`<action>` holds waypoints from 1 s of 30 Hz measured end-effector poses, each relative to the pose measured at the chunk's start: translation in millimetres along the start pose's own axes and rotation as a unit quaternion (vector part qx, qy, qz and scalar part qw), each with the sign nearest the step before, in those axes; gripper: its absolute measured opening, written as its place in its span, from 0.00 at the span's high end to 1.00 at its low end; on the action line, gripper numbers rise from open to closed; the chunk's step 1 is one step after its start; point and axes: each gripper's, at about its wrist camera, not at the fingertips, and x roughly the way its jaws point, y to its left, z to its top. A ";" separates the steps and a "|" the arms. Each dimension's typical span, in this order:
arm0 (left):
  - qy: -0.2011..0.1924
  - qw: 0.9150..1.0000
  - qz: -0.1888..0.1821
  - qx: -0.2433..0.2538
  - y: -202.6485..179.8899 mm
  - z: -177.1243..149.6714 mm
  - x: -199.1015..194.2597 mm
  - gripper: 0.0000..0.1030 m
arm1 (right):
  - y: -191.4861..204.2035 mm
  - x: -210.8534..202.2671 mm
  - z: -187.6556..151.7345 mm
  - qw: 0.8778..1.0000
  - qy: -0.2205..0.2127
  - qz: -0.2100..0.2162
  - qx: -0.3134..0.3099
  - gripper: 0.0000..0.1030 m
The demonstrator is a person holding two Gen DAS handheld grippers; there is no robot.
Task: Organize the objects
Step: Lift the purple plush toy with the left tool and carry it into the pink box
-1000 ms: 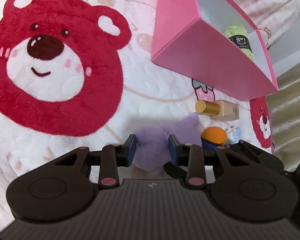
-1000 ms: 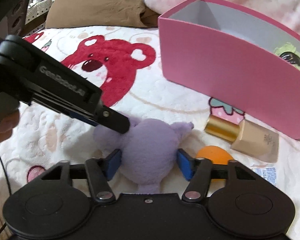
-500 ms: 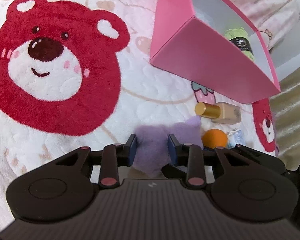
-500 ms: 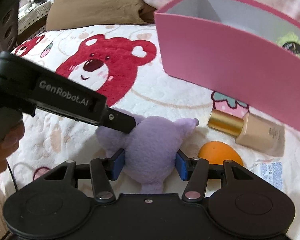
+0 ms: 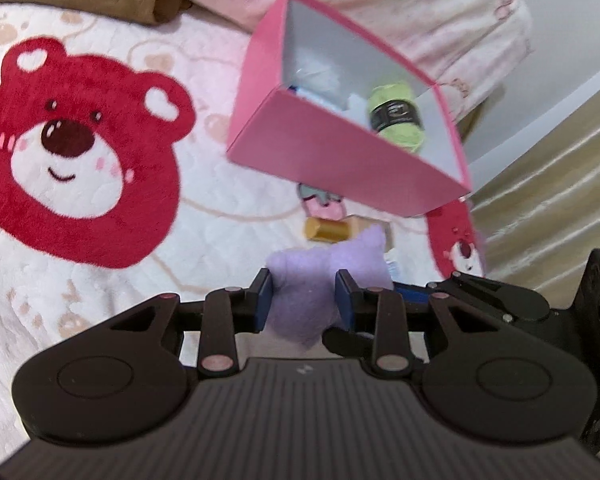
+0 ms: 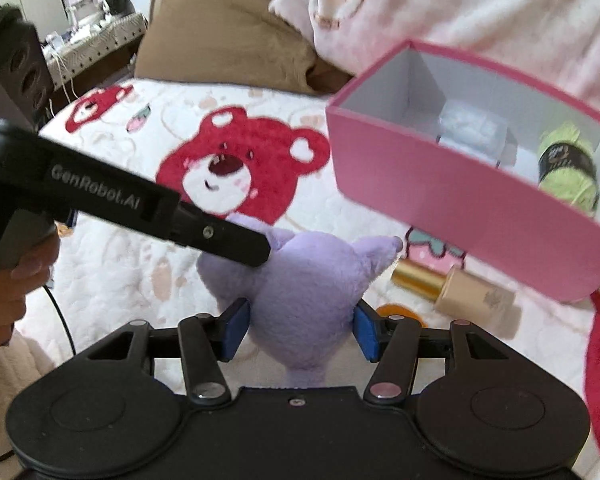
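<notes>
A purple plush toy (image 6: 304, 300) is held by both grippers above the bear-print blanket. My right gripper (image 6: 300, 330) is shut on its body. My left gripper (image 5: 305, 300) is shut on its other side (image 5: 300, 300); its finger also reaches in from the left in the right wrist view (image 6: 220, 240). The open pink box (image 6: 460, 200) stands ahead to the right (image 5: 340, 160), holding a green yarn ball (image 6: 566, 168) and a white packet (image 6: 470, 126). A gold-capped bottle (image 6: 448, 286) and an orange ball (image 6: 396, 309) lie on the blanket below the box.
A red bear print (image 5: 76, 148) covers the blanket to the left. A brown pillow (image 6: 220, 32) and pink bedding (image 6: 460, 4) lie behind the box. The bed edge and a curtain (image 5: 560, 200) are at the right.
Both grippers have lifted the purple plush off the blanket and risen, so the inside of the pink box now shows. The bottle and orange ball stay on the blanket.
</notes>
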 end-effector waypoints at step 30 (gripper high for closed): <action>-0.074 0.993 0.029 0.090 -131.8 129.5 -4.2 0.69 | -97.2 -82.9 122.9 0.996 -0.081 -0.025 0.005 0.43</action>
